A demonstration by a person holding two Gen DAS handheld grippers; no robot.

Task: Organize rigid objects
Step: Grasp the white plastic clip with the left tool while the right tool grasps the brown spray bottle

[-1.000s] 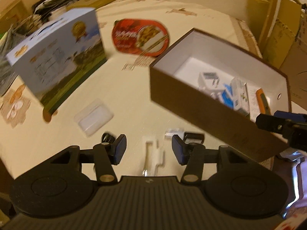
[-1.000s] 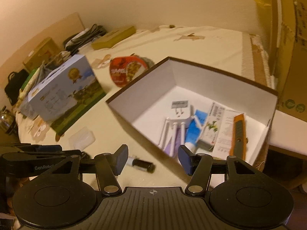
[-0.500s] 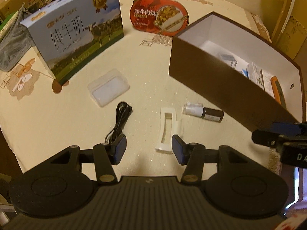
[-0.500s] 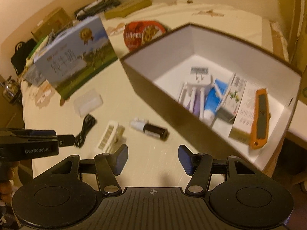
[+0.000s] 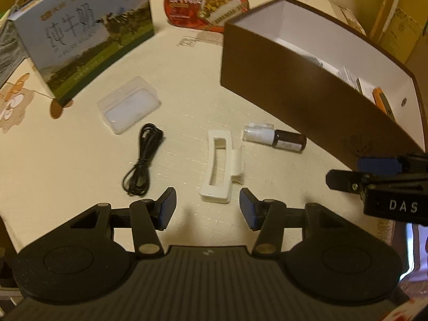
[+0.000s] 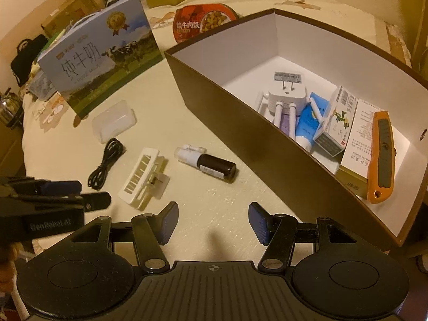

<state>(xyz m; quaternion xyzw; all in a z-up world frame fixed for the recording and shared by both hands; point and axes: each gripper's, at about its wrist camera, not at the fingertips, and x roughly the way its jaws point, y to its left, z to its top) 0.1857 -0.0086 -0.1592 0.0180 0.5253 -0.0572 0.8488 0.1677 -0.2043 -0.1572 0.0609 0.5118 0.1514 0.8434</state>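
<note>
My left gripper [image 5: 207, 208] is open and empty, just in front of a white plastic clip [image 5: 220, 167] lying flat on the cream table. A dark spray bottle with a clear cap [image 5: 275, 137] lies to its right, a coiled black cable [image 5: 143, 160] and a clear plastic case [image 5: 128, 104] to its left. My right gripper [image 6: 212, 223] is open and empty, above bare table near the bottle [image 6: 207, 164] and clip [image 6: 143, 178]. The brown box [image 6: 227, 112] with white inside holds a white plug adapter [image 6: 286, 92], a tube, cartons and an orange utility knife [image 6: 381, 157].
A blue milk carton box [image 5: 85, 34] stands at the back left, a red food pack [image 5: 206, 6] behind. Cardboard boxes [image 5: 396, 18] stand at the right. The left gripper shows in the right wrist view [image 6: 53, 200]; the right one in the left wrist view [image 5: 374, 171].
Both grippers have pulled back and lowered toward the near table edge. The clip, bottle, cable and case have come into fuller view. Both stay open.
</note>
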